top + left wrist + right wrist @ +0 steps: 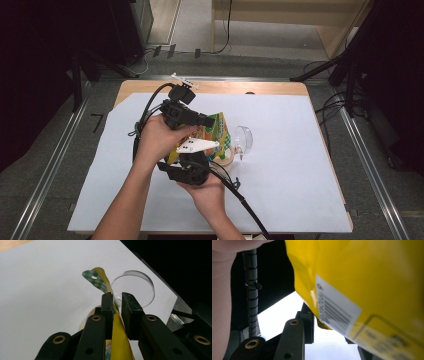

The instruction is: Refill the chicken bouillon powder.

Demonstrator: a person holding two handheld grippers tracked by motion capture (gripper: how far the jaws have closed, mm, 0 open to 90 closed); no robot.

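Both tools gripping the yellow snack bag

My left tool (pixel 117 302) is pinching the yellow plastic snack bag's (pixel 120 340) edge; my right tool (pixel 332 332) is clamping its bottom (clear plastic cup (pixel 136 287) lying just beyond).

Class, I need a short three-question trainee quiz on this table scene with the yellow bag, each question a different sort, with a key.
1. True or false: the left tool has the yellow bag's top edge between its jaws.
2. What lies on the white sheet just past the bag: A a clear round lid, B a metal spoon, C a red cup?
3. Fill in: the white label on the bag's back bears a ____.

Key: 1 true; 2 A; 3 barcode.
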